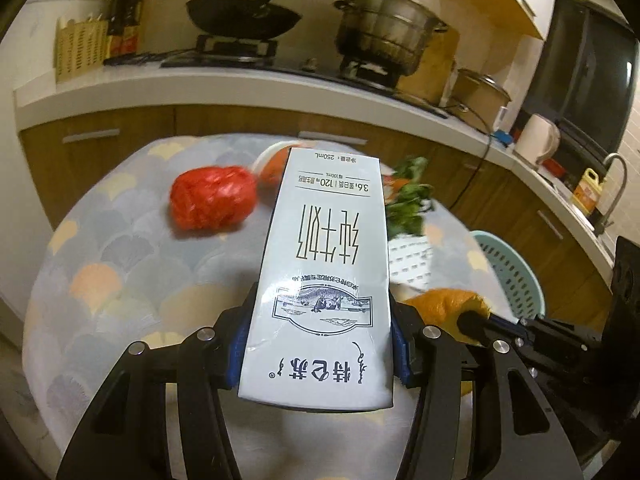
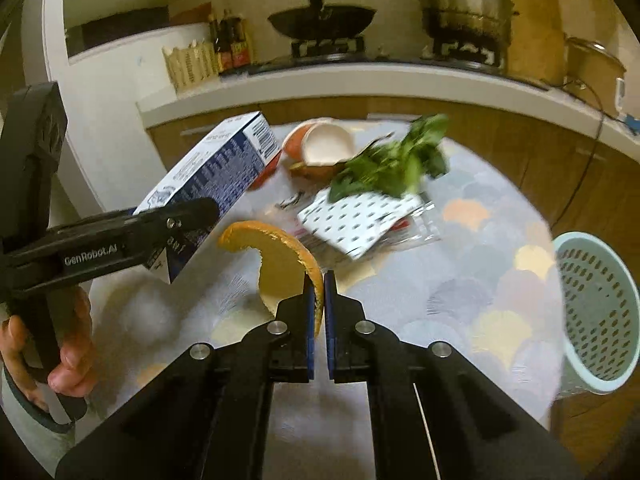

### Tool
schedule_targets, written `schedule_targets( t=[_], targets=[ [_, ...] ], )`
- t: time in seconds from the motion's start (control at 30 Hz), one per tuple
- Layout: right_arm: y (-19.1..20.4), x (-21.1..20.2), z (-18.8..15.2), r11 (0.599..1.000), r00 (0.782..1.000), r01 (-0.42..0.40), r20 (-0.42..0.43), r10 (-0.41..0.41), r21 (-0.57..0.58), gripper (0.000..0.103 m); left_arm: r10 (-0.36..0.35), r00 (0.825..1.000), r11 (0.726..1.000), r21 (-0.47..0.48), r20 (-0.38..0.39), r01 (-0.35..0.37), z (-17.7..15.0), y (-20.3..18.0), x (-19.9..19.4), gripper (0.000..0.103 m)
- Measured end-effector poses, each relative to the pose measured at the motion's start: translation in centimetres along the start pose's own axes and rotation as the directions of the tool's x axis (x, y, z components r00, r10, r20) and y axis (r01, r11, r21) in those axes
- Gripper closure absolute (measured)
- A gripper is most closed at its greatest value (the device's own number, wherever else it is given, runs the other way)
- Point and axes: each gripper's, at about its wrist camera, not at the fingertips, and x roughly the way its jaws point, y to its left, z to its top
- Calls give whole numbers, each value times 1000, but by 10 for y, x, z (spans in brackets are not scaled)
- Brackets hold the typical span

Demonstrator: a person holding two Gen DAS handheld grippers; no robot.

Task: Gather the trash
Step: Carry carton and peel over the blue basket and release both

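Note:
My left gripper [image 1: 320,316] is shut on a white and blue milk carton [image 1: 324,272], held above the round table; the carton also shows in the right wrist view [image 2: 216,176], with the left gripper [image 2: 192,212] at the left. My right gripper [image 2: 319,280] is shut on a curved orange peel [image 2: 276,256], lifted over the table; the peel also shows in the left wrist view [image 1: 444,308]. A pale teal perforated basket [image 2: 596,312] stands past the table's right edge, also in the left wrist view [image 1: 508,276].
On the patterned tablecloth [image 2: 460,280] lie a red crumpled bag [image 1: 212,200], green leaves [image 2: 396,160], a dotted paper wrapper [image 2: 356,216] and an orange peel bowl [image 2: 320,148]. Behind runs a counter [image 1: 200,84] with a wok [image 1: 244,16] and pot [image 1: 384,28].

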Motion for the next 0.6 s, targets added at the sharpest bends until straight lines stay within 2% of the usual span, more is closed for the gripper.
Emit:
schedule_targets(
  t=[0.13,0.33,0.6],
  targets=[
    [-18,-24,8,999,998,29,56,-31,29,100,-36,999,999,40,27,34,7,-28,-2,51],
    [-60,-59,16,990,984,108,129,-120,92,100,-81,996,993,90,43,76,23,-73,4,51],
    [-138,-95,8,947,948,244,155,-278,209,100,-144,990,969,204,11,139,38,-150,30,51]
  ],
)
